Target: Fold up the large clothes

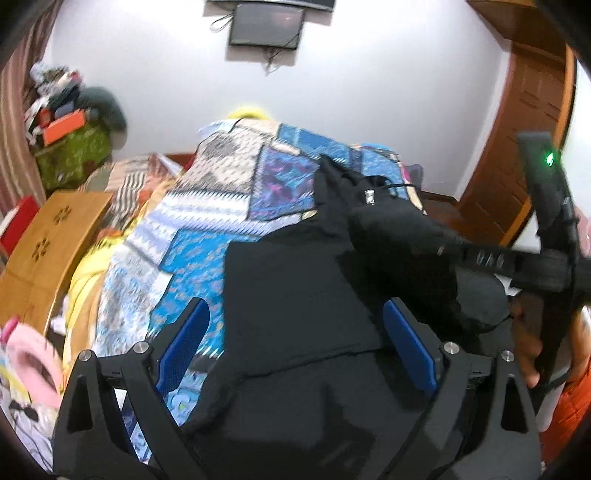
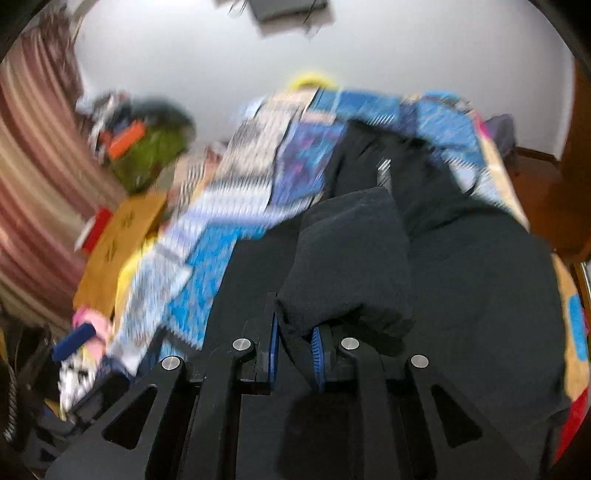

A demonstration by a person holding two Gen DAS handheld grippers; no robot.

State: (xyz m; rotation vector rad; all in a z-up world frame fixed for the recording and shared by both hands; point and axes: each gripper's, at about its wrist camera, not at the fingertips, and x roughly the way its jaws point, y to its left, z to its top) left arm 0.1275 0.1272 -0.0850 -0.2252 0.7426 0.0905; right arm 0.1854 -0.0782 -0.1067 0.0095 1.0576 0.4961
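A large black garment (image 1: 303, 288) lies spread on a bed with a blue patterned quilt (image 1: 207, 229). My left gripper (image 1: 295, 347) is open just above the garment, its blue pads (image 1: 184, 339) wide apart and empty. My right gripper (image 2: 295, 347) is shut on a black sleeve end (image 2: 351, 266) of the garment (image 2: 480, 295) and holds it lifted over the body of the cloth. The right gripper's body also shows in the left wrist view (image 1: 546, 236), at the right, with a green light on it. The right wrist view is blurred.
A wooden low table (image 1: 48, 240) stands left of the bed. A green-covered pile of clutter (image 1: 70, 140) sits by the striped curtain (image 1: 14, 122). A wooden door (image 1: 524, 147) is at the right. A dark screen (image 1: 266, 27) hangs on the white wall.
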